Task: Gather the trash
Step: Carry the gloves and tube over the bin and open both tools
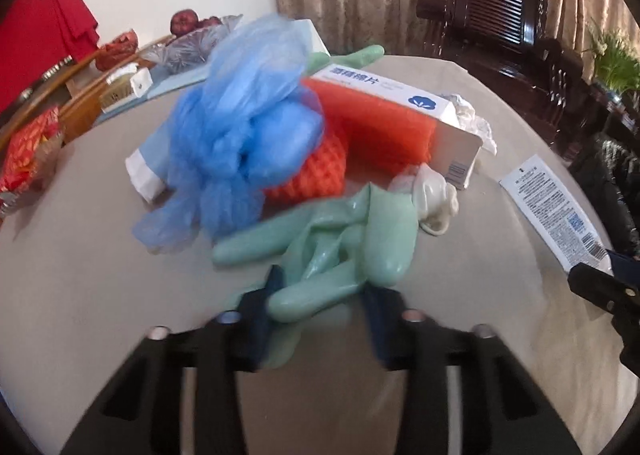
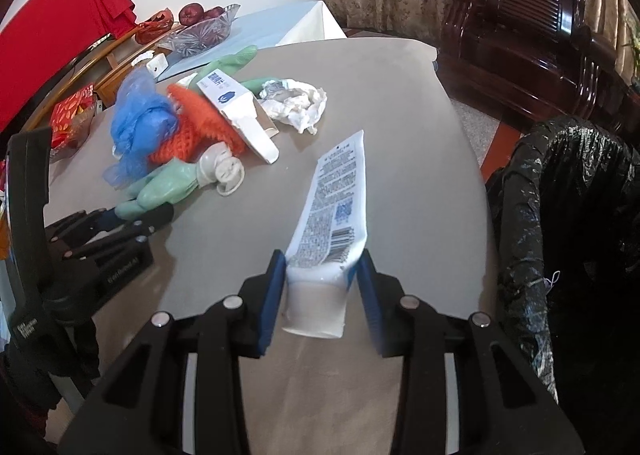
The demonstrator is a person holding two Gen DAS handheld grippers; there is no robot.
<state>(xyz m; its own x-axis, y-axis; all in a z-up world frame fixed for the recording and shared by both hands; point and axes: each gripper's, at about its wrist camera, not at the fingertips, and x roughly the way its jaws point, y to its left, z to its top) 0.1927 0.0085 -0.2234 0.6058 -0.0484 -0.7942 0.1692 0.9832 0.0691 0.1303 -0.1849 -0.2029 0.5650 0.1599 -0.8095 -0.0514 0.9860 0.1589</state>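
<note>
Left wrist view showed the left gripper (image 1: pixel 316 307) clamped on a pale green rubber glove (image 1: pixel 340 251); the right gripper (image 2: pixel 322 287) pinched a white printed squeeze tube (image 2: pixel 332 211).

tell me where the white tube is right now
In the right wrist view the white tube is clamped at its cap end by the right gripper, right of the trash pile.

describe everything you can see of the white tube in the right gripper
The white tube is a flattened squeeze tube, plastic by its look, printed with dense small text, a blue code square and a barcode. Its wide white cap end sits between the blue pads of the right gripper, which press on its shoulder. The crimped flat end points away, toward the middle of the grey table. It lies apart from the trash pile.
</note>
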